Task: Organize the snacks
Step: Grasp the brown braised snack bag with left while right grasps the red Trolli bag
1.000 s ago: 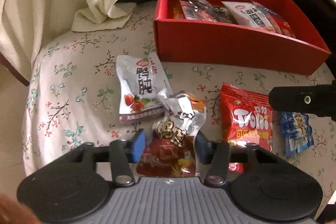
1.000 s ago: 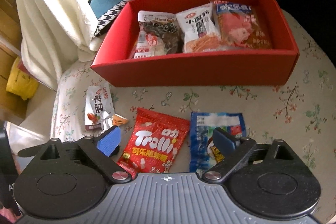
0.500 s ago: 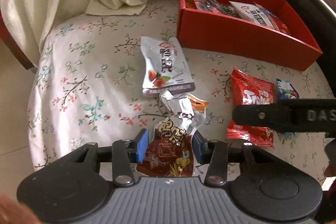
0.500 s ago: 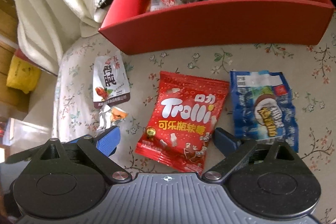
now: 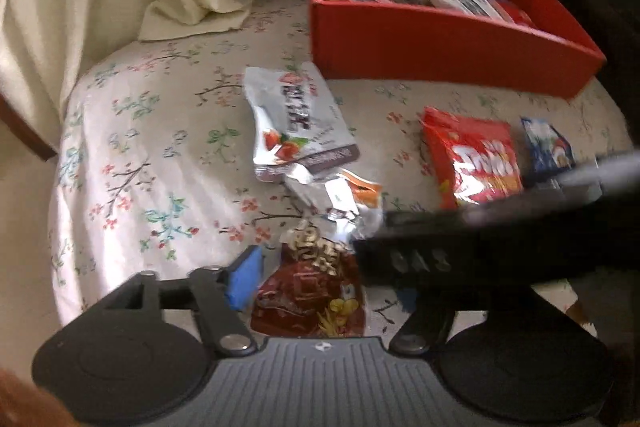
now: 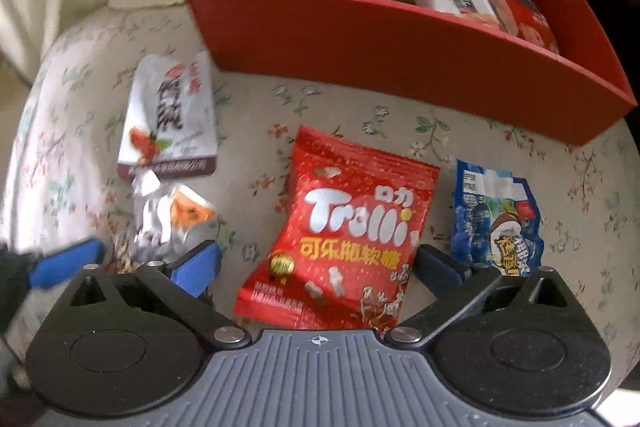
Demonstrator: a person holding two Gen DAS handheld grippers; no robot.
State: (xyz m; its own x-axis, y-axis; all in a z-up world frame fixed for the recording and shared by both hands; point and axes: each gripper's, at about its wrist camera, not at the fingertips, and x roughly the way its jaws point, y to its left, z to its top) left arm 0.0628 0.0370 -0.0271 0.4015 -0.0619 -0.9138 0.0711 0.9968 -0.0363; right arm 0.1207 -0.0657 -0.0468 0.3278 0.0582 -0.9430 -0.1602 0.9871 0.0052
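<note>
Left gripper (image 5: 320,279) fingers opening around crinkly foil packet (image 5: 316,291); right gripper (image 6: 320,263) wide over glossy Trolli bag (image 6: 352,231).

Open floral cloth (image 5: 132,163) on the left offers free passage. The red box (image 6: 400,39) blocks the far side. Four packets crowd the near centre: white packet (image 6: 168,119), foil packet (image 6: 172,219), Trolli bag (image 6: 352,235), blue packet (image 6: 496,223), narrow gaps between.
</note>
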